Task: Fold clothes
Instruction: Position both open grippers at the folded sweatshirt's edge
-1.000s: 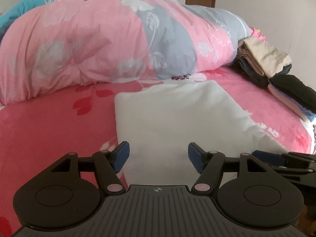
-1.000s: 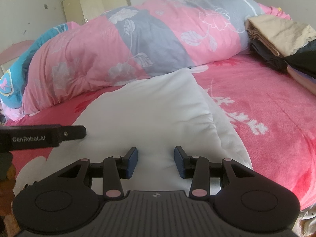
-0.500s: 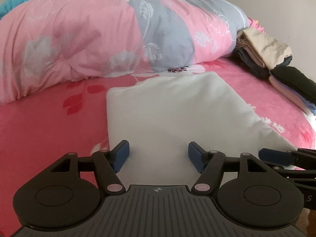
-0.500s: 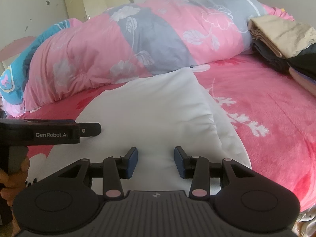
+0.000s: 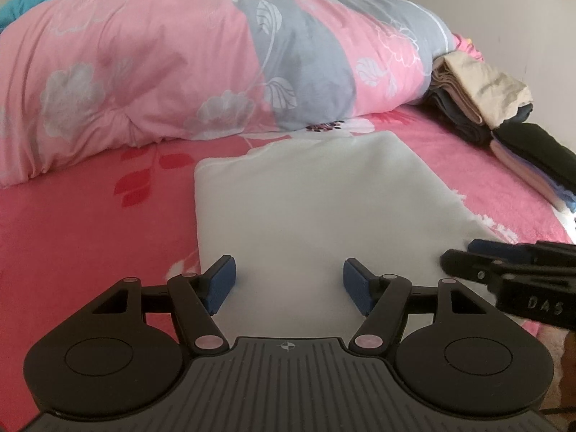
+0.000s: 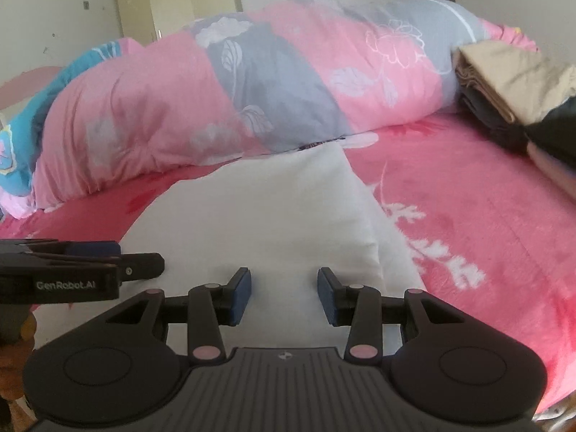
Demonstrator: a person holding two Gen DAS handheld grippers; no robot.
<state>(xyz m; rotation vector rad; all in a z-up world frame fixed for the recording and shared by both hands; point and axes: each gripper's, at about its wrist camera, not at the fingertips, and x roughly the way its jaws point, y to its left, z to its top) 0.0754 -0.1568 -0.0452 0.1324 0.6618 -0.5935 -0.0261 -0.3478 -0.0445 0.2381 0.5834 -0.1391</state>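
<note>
A white folded garment lies flat on the pink bed; it also shows in the right wrist view. My left gripper is open and empty, its blue pads over the garment's near left part. My right gripper is open and empty over the garment's near right part. The right gripper also shows at the right edge of the left wrist view. The left gripper shows at the left edge of the right wrist view.
A rolled pink and grey floral quilt lies across the back of the bed. A stack of folded beige, dark and pink clothes sits at the right, also in the right wrist view. A cream wardrobe stands behind.
Both grippers have moved a little forward and lower over the white garment and closer to each other. Both stay open. The garment has not moved.
</note>
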